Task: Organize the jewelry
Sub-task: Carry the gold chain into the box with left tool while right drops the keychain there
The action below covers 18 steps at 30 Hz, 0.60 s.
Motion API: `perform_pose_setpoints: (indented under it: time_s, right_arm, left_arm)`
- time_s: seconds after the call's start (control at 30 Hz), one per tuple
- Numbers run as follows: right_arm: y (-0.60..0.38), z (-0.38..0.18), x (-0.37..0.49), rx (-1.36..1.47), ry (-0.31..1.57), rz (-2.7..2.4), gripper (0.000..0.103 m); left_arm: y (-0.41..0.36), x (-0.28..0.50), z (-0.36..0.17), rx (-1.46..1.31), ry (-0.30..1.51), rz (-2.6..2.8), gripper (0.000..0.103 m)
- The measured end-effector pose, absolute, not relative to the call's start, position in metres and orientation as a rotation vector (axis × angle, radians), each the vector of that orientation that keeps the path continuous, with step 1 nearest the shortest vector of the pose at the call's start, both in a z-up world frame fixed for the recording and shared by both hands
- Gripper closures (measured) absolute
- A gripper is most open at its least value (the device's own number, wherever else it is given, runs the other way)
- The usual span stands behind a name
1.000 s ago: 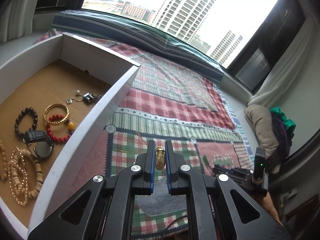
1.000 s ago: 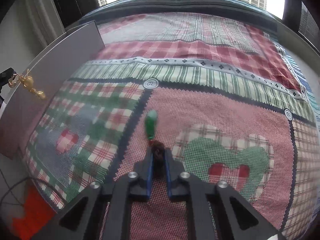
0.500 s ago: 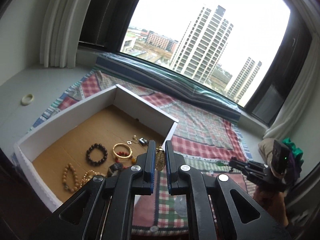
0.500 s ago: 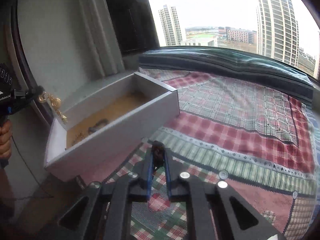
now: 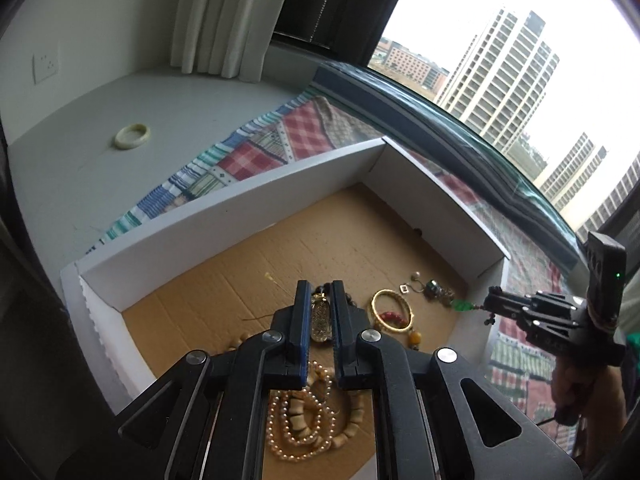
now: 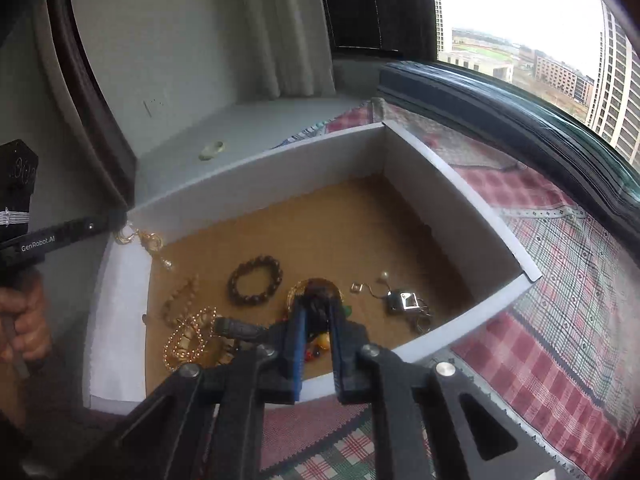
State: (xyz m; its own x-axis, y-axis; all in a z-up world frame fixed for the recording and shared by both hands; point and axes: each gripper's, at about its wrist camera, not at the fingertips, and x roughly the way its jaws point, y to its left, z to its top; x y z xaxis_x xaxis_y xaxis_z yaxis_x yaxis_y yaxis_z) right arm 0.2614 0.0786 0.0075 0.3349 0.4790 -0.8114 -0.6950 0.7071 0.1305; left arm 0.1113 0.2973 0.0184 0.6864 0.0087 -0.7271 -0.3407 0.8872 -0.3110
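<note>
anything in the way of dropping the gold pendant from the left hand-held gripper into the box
Nothing visible blocks it. The left hand-held gripper holds the gold pendant over the open box, with bare cardboard floor ahead; beads lie nearer the camera.

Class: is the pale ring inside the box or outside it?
Outside. The ring lies on the grey ledge, beyond the box wall.
</note>
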Motion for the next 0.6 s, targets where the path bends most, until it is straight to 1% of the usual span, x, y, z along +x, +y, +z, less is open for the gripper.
perform_pose_setpoints:
  time_s: [0.07,0.1,0.17,0.2,0.23,0.27,0.3,0.33,0.37,0.4,0.43,0.47,0.5,0.53,0.6]
  right_arm:
    - [0.090,-0.015,0.276,-0.301,1.014,0.732,0.092]
    - [0.093,-0.026,0.283,-0.315,1.038,0.717,0.089]
    - [0.090,-0.041,0.295,-0.315,1.080,0.704,0.089]
    - [0.088,-0.043,0.298,-0.305,1.075,0.694,0.081]
    - [0.082,-0.042,0.299,-0.288,1.062,0.693,0.075]
    - [0.077,-0.038,0.299,-0.266,1.048,0.696,0.066]
    - [0.073,-0.033,0.298,-0.242,1.035,0.698,0.059]
    - [0.069,-0.026,0.296,-0.222,1.025,0.699,0.057]
    - [0.067,-0.020,0.295,-0.213,1.015,0.699,0.053]
    - [0.065,-0.015,0.292,-0.214,1.003,0.693,0.051]
    - [0.069,-0.011,0.295,-0.225,0.987,0.681,0.050]
    - [0.071,-0.007,0.293,-0.238,0.966,0.665,0.046]
    - [0.071,-0.003,0.289,-0.247,0.946,0.655,0.040]
    - [0.072,0.002,0.287,-0.252,0.928,0.650,0.036]
    - [0.074,0.007,0.281,-0.259,0.903,0.644,0.023]
  left_arm:
    - [0.300,0.122,0.005,-0.445,0.820,0.238,0.094]
    - [0.301,0.125,-0.001,-0.444,0.830,0.262,0.094]
    - [0.301,0.125,-0.008,-0.443,0.840,0.297,0.079]
    - [0.299,0.123,-0.009,-0.438,0.836,0.307,0.063]
    - [0.296,0.120,-0.009,-0.424,0.826,0.322,0.047]
    - [0.291,0.116,-0.006,-0.400,0.815,0.339,0.039]
    - [0.285,0.113,-0.003,-0.368,0.802,0.360,0.028]
    - [0.278,0.110,0.001,-0.334,0.793,0.387,0.019]
    - [0.270,0.106,0.005,-0.297,0.783,0.415,0.015]
    - [0.262,0.102,0.011,-0.261,0.769,0.439,0.007]
    - [0.252,0.098,0.016,-0.221,0.750,0.462,0.002]
    - [0.242,0.094,0.021,-0.176,0.730,0.490,0.001]
    - [0.232,0.090,0.025,-0.133,0.713,0.524,0.001]
    - [0.223,0.087,0.029,-0.099,0.701,0.562,0.001]
    - [0.211,0.081,0.032,-0.080,0.694,0.613,0.001]
